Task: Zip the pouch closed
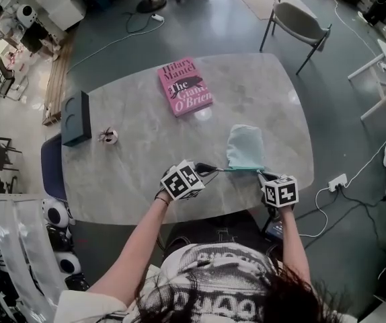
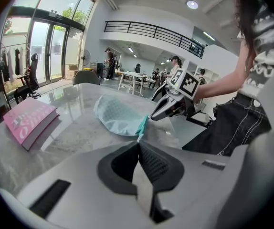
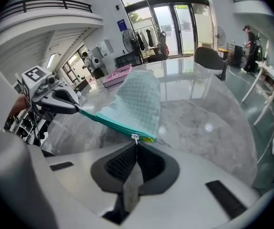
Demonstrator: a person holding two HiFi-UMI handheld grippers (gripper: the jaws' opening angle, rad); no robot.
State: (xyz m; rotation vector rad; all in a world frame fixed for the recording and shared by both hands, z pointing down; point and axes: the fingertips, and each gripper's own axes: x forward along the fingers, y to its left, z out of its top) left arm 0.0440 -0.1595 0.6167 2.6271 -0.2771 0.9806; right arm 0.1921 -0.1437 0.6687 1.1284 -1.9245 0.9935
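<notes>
Both ends of the teal pouch (image 1: 245, 147) are gripped at the front of the table (image 1: 146, 113): left gripper (image 1: 211, 169) clamped on its left corner, right gripper (image 1: 261, 174) pinching the zipper pull (image 3: 135, 138)

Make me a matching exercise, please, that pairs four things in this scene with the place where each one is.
Things:
1. pink book
2. pouch
3. black box
4. chair

Places:
A. on the floor beyond the far edge of the table
B. at the table's left edge
C. near the table's near edge, held by the left gripper and the right gripper
D. flat on the far middle of the table

Pairs: 1-D, 2-C, 3-B, 4-A
</notes>
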